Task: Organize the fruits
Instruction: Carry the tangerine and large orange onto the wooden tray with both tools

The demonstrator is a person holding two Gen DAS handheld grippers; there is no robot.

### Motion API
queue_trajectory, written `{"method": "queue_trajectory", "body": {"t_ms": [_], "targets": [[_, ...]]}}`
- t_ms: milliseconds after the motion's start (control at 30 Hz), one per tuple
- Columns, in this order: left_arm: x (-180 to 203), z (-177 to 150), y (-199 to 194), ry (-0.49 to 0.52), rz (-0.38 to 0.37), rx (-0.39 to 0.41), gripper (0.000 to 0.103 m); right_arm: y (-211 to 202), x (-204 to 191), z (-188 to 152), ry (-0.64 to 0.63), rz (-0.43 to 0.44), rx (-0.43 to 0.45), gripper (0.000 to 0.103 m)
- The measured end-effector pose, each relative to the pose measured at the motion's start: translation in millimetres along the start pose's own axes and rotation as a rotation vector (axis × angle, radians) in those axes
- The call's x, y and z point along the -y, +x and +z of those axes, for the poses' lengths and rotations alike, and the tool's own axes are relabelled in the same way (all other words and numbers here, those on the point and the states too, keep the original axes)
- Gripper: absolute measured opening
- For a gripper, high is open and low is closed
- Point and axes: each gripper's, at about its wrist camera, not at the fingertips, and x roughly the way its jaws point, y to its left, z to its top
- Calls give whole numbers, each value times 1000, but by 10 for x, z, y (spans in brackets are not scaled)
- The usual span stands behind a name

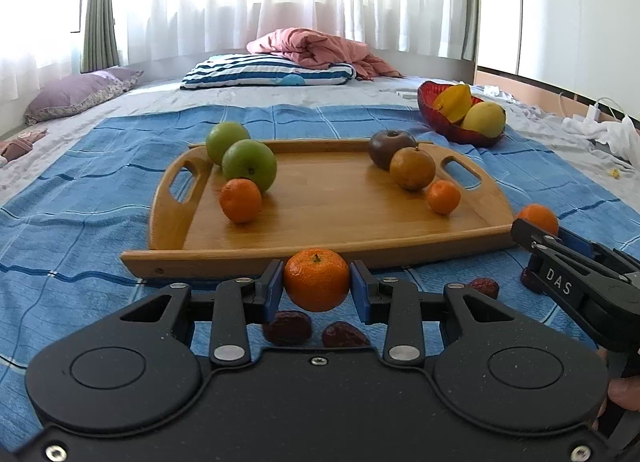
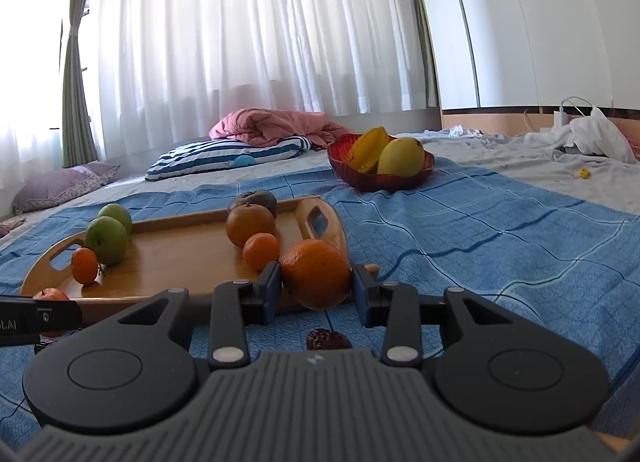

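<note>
My left gripper (image 1: 317, 289) is shut on a tangerine (image 1: 316, 279), held just above the blue cloth before the wooden tray (image 1: 320, 230). My right gripper (image 2: 316, 286) is shut on another tangerine (image 2: 316, 273) near the tray's right front corner (image 2: 192, 246); it shows in the left wrist view (image 1: 538, 218) too. On the tray lie two green apples (image 1: 249, 164), two tangerines (image 1: 240, 200) (image 1: 443, 196), a brown fruit (image 1: 412, 168) and a dark purple fruit (image 1: 390, 147). Several red dates (image 1: 287, 327) lie on the cloth under my grippers.
A red bowl (image 1: 440, 118) with a star fruit and a mango (image 1: 483, 119) stands at the back right on the blue cloth (image 1: 80, 190). Pillows (image 1: 268, 70) and a pink blanket lie behind. White clothes and cables sit far right.
</note>
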Motion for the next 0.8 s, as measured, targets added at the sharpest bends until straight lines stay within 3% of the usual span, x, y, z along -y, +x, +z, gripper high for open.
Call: {"method": "queue_trajectory", "body": {"t_ms": [800], "targets": [[-456,305,157,-29,30,28,34,266,-266,293,-65,183,-30,42]]}}
